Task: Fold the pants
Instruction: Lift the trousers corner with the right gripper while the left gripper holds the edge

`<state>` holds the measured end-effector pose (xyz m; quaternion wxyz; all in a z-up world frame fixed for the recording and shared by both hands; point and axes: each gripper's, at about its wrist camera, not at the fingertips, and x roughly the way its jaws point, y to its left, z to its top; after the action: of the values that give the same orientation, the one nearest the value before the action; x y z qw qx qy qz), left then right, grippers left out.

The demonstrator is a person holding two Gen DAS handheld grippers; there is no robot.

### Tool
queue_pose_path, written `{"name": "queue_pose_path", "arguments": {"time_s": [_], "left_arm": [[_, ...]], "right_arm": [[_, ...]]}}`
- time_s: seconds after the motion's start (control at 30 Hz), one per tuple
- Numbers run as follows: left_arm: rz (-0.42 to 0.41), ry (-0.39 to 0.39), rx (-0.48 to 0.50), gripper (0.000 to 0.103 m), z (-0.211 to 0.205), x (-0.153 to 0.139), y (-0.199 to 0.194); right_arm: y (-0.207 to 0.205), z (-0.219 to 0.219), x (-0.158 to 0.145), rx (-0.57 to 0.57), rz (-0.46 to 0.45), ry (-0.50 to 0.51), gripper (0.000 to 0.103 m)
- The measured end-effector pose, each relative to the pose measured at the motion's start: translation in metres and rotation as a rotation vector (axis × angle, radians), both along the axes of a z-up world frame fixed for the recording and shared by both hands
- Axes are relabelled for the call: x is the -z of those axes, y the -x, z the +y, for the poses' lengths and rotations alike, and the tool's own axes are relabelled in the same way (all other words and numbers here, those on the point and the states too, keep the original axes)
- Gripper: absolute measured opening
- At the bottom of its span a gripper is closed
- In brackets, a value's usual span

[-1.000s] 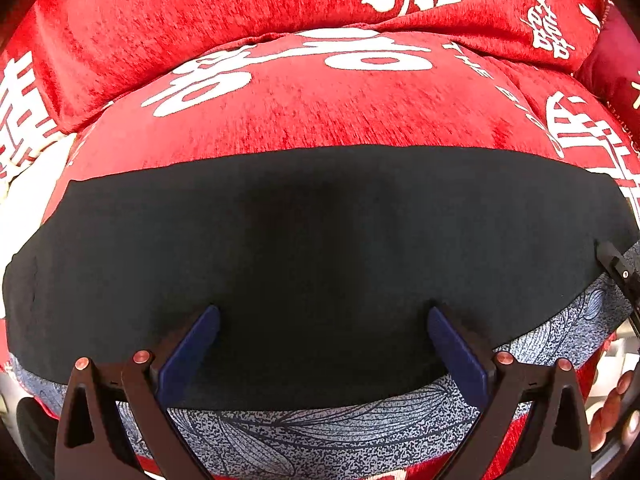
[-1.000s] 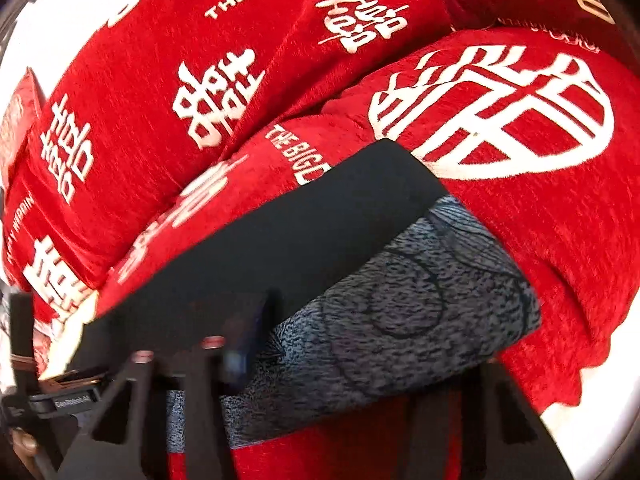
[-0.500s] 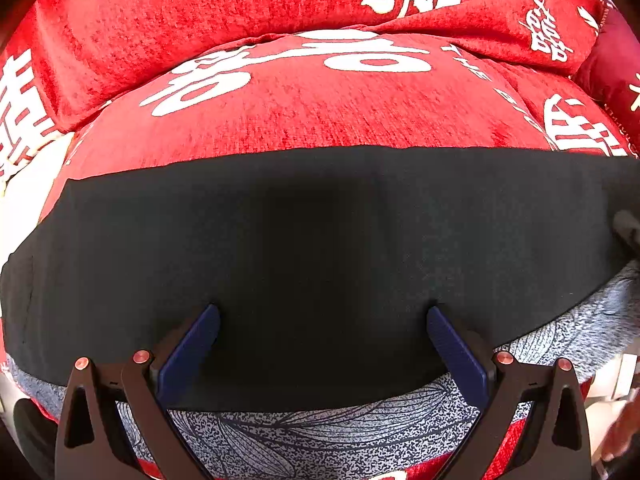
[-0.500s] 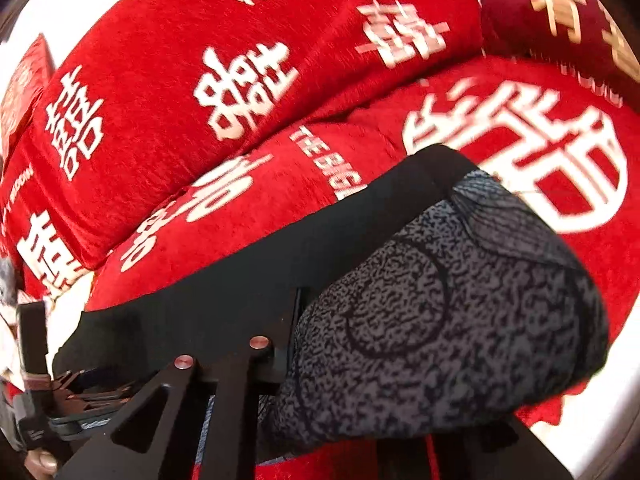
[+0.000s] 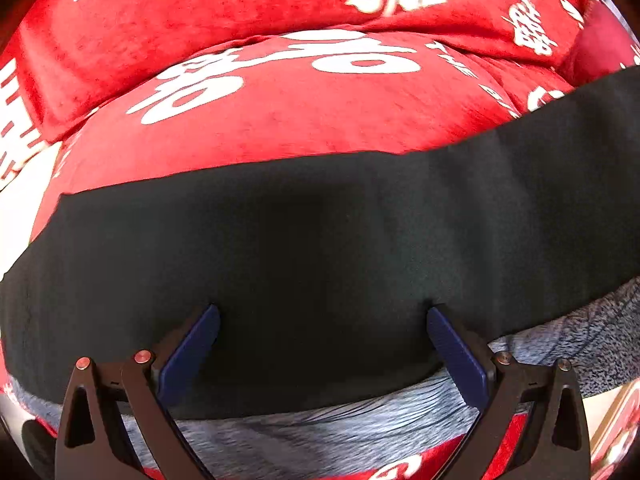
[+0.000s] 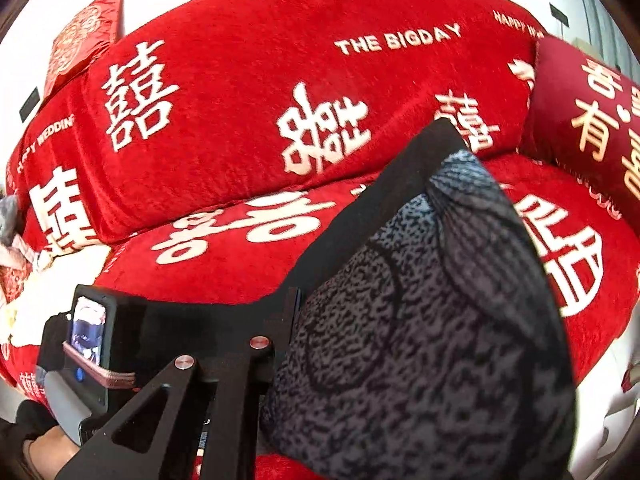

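The pants, grey patterned cloth (image 5: 320,428) with a wide black band (image 5: 320,232), lie across a red sofa seat. My left gripper (image 5: 320,312) points steeply down over the black band, its blue pads (image 5: 192,348) wide apart and open. My right gripper (image 6: 298,300) is shut on the pants' right end. The grey cloth (image 6: 420,320) and black band (image 6: 380,208) hang lifted from it and hide its right finger. In the left wrist view that end of the band rises toward the upper right. The left gripper's body (image 6: 92,340) shows low at the left in the right wrist view.
A red seat cushion (image 5: 300,112) with white characters lies under the pants. Red back cushions (image 6: 280,80) stand behind it. A darker red pillow (image 6: 592,128) sits at the right end. A person's hand (image 6: 44,452) holds the left gripper.
My right gripper closed on the pants' right end and lifted it up off the seat; that end of the black band now slants upward. The left gripper stayed put, open.
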<state>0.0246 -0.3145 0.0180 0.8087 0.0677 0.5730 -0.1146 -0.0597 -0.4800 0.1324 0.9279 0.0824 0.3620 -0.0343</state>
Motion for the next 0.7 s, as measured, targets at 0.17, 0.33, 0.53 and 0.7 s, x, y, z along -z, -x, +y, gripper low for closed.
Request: {"name": "queue_pose_path", "arguments": {"time_s": [0.17, 0.33, 0.53, 0.7], "left_arm": [[-0.048, 0.065, -0.058, 0.103, 0.056, -0.030, -0.008], [-0.101, 0.118, -0.138, 0.103, 0.132, -0.055, -0.014], [-0.083, 0.136, -0.293, 0.103, 0.231, -0.050, -0.009], [-0.073, 0.141, -0.377, 0.103, 0.283, -0.041, 0.003]], "right_arm": [[-0.001, 0.045, -0.018, -0.069, -0.032, 0.080, 0.016], [-0.006, 0.116, -0.023, -0.184, -0.072, 0.195, 0.016], [-0.017, 0.216, 0.024, -0.337, -0.024, 0.375, 0.016], [-0.019, 0.285, 0.092, -0.459, 0.090, 0.591, 0.016]]}}
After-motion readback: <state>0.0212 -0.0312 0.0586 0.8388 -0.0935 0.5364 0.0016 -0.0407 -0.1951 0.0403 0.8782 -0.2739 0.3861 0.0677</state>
